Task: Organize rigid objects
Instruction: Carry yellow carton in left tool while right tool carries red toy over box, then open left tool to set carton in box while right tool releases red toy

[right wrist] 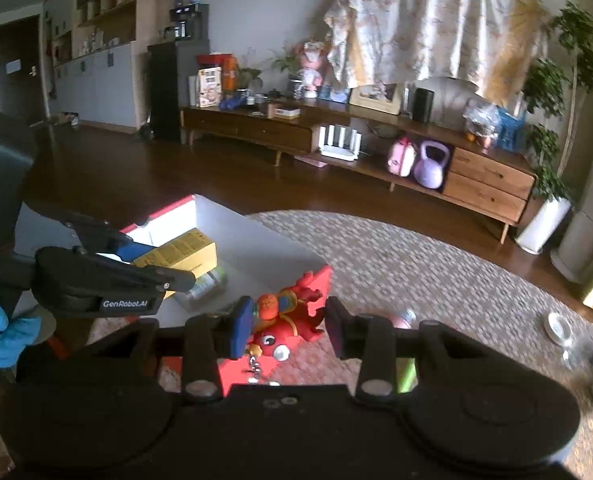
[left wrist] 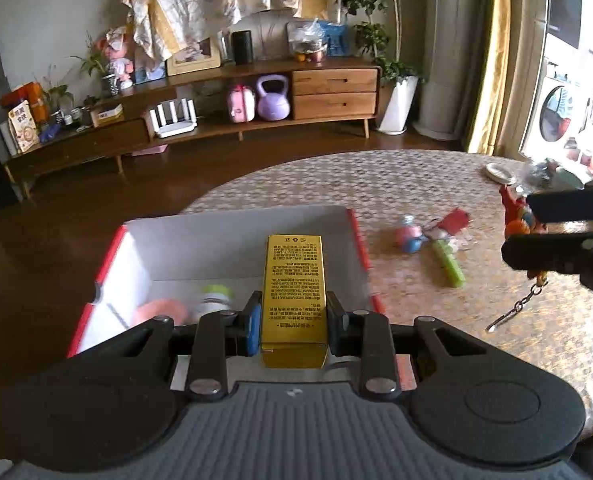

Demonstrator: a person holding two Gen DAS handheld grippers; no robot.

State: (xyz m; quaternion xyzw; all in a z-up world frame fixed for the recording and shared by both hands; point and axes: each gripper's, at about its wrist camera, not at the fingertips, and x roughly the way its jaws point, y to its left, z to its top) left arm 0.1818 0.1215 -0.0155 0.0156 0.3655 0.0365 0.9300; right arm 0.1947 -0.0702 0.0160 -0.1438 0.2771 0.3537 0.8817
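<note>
The left claw [left wrist: 294,320] was pinching a gold rectangular cardboard carton printed with black text [left wrist: 294,280], its blue pad [left wrist: 253,326] and black pad pressed flat against the carton's two long sides, so that the carton stuck out forward over a white open box with red edges [left wrist: 232,240]. Inside that box, below the carton, lay a small white jar with a green band [left wrist: 214,300] and a blurred pink item [left wrist: 160,312] whose kind could not be told. The right claw [right wrist: 288,324] was clamped on a red and orange rubbery cartoon figurine [right wrist: 284,316] with a metal keychain [right wrist: 256,366] dangling beneath it, just at the near red corner of the same box; from the left wrist view the chain hung free above the worktop [left wrist: 436,184]. A blue-gloved hand [right wrist: 0,328] gripped the left tool's handle. The box sat at the edge of the round worktop, which was covered in a patterned mosaic cloth. Farther out on the cloth lay a small pink and blue toy figure [left wrist: 410,234], a red and white toy [left wrist: 450,224] and a green stick-shaped item [left wrist: 450,266] close together, with a white dish [left wrist: 500,174] well apart near the far rim. Beyond the worktop stood a long wooden sideboard [left wrist: 332,88] holding a purple kettlebell [left wrist: 273,98].
</note>
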